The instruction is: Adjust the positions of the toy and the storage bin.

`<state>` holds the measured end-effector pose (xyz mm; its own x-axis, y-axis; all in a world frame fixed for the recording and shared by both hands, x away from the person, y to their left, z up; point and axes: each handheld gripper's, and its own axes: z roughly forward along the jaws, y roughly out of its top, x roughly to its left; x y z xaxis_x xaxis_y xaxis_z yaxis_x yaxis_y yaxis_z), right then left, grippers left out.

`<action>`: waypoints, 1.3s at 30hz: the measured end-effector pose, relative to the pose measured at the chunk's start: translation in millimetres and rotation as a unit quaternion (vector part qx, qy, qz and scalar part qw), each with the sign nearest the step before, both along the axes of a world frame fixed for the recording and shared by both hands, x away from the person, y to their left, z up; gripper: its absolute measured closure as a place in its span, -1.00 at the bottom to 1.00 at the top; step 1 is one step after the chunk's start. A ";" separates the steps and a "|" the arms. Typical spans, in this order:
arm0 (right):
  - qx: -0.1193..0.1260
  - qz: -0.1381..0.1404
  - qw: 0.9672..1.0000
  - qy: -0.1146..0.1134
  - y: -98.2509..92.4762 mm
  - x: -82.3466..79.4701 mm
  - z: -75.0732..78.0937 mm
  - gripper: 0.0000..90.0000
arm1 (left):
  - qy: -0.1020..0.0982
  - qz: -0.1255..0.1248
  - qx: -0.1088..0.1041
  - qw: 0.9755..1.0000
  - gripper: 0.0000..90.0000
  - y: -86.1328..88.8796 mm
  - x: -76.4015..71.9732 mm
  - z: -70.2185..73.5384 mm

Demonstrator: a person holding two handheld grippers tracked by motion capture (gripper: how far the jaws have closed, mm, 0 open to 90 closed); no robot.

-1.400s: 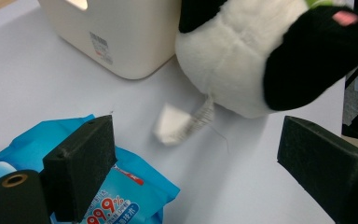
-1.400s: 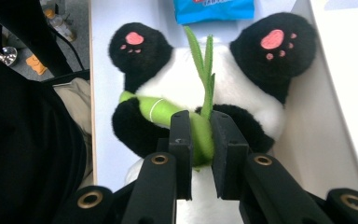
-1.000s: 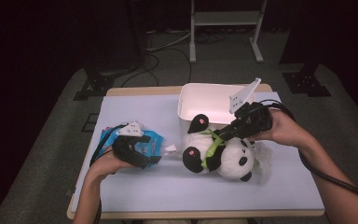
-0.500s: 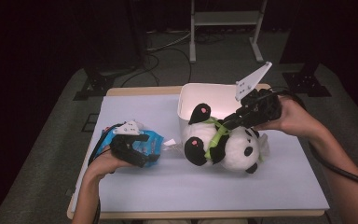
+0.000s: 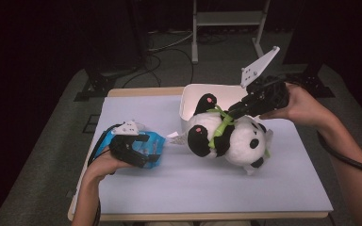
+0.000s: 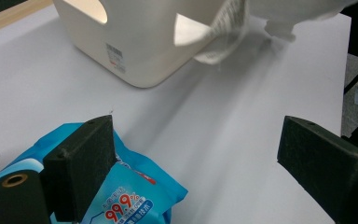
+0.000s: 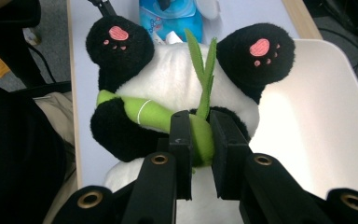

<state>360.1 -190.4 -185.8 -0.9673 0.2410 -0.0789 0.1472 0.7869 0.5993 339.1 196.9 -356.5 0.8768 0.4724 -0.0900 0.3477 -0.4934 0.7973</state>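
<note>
Beside the white bin [image 5: 202, 92] at the back of the bench [image 5: 169, 179], the right hand-held gripper [image 7: 200, 140] pinches the green bamboo stalk [image 7: 156, 116] on the panda toy [image 5: 231, 136], its jaws narrow and clamped on the stalk. The panda hangs tilted below and left of that hand-held gripper, long axis slanting across the bench, feet toward the bin rim, head low toward the near right; whether the head rests on the bench is hard to tell. The bin opening lies just behind the toy, so the right hand is the one placed for it, with the rim in the way. Well to the left, the left hand-held gripper [image 6: 196, 158] stands wide, one jaw against the blue wipes packet [image 5: 148, 148], gripping nothing.
</note>
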 end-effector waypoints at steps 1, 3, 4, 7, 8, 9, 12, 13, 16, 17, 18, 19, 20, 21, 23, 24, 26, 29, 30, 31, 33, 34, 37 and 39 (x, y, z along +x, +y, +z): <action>-0.002 0.000 1.000 0.000 0.3 0.6 2.3 0.76 | 0.000 0.000 0.000 1.000 -0.77 0.0 0.0 0.0; -0.003 0.000 1.000 -0.003 0.5 1.2 4.3 0.76 | 0.001 0.002 -0.001 1.000 -0.77 0.9 0.1 -0.3; -0.005 -0.003 1.000 -0.005 0.1 2.9 8.5 0.76 | 0.001 0.004 -0.004 1.000 -0.77 2.1 0.5 -0.5; -0.007 -0.003 1.000 -0.009 0.0 5.0 12.9 0.76 | 0.001 0.006 -0.005 1.000 -0.77 4.1 1.0 -0.2; -0.008 -0.004 1.000 -0.010 0.3 5.7 14.4 0.76 | 0.001 0.007 -0.006 1.000 -0.77 4.5 0.8 0.0; -0.011 -0.005 1.000 -0.012 0.5 6.5 16.0 0.76 | 0.001 0.007 -0.007 1.000 -0.77 5.0 1.0 0.3; -0.010 -0.006 1.000 -0.014 -0.2 10.7 20.9 0.76 | 0.001 0.009 -0.008 1.000 -0.77 6.1 1.4 0.5; -0.013 -0.008 1.000 -0.015 -0.1 11.6 22.3 0.76 | 0.001 0.009 -0.009 1.000 -0.77 6.3 1.6 0.4; -0.013 -0.009 1.000 -0.018 0.1 16.9 25.2 0.76 | 0.001 0.011 -0.009 1.000 -0.77 7.5 2.2 0.6; -0.013 -0.011 1.000 -0.017 0.1 19.1 26.0 0.76 | 0.001 0.011 -0.009 1.000 -0.77 7.5 2.2 0.6; -0.013 -0.012 1.000 -0.016 -0.2 21.9 26.5 0.76 | 0.001 0.012 -0.012 1.000 -0.77 8.5 2.5 0.3; -0.012 -0.014 1.000 -0.015 -0.3 24.6 26.7 0.76 | 0.001 0.013 -0.011 1.000 -0.77 9.3 2.8 0.2; -0.013 -0.015 1.000 -0.015 -0.7 27.5 27.1 0.76 | 0.001 0.013 -0.011 1.000 -0.77 9.3 2.8 0.2; -0.012 -0.018 1.000 -0.013 -1.1 30.6 27.2 0.76 | 0.002 0.014 -0.011 1.000 -0.77 11.0 3.4 -0.1; -0.016 -0.018 1.000 -0.013 -0.9 35.9 27.7 0.76 | 0.003 0.016 -0.012 1.000 -0.77 12.2 4.3 -0.9; -0.015 -0.019 1.000 -0.012 -0.9 38.5 28.4 0.76 | 0.003 0.016 -0.012 1.000 -0.77 12.2 4.3 -0.9; -0.015 -0.022 1.000 -0.010 -1.0 43.7 29.8 0.76 | 0.004 0.018 -0.013 1.000 -0.77 13.7 5.3 -1.9; -0.020 -0.023 1.000 -0.008 0.2 52.2 31.4 0.76 | 0.006 0.022 -0.014 1.000 -0.77 15.1 6.1 -2.1; -0.020 -0.023 1.000 -0.008 0.2 52.2 31.4 0.76 | 0.006 0.022 -0.014 1.000 -0.77 15.1 6.1 -2.1; -0.021 -0.024 0.999 -0.008 1.2 57.0 32.1 0.76 | 0.005 0.022 -0.015 1.000 -0.77 16.1 6.4 -1.9; -0.021 -0.026 0.999 -0.007 2.1 62.0 32.7 0.76 | 0.004 0.023 -0.016 1.000 -0.77 17.5 6.6 -1.4; -0.022 -0.027 0.999 -0.007 2.5 64.7 32.9 0.76 | 0.004 0.023 -0.016 1.000 -0.77 17.5 6.6 -1.4; -0.027 -0.033 0.999 -0.009 3.5 72.5 34.1 0.76 | 0.005 0.025 -0.019 0.999 -0.77 19.5 7.1 -0.9; -0.030 -0.038 0.999 -0.011 4.4 76.3 33.8 0.76 | 0.006 0.026 -0.020 0.999 -0.77 20.2 7.4 -1.1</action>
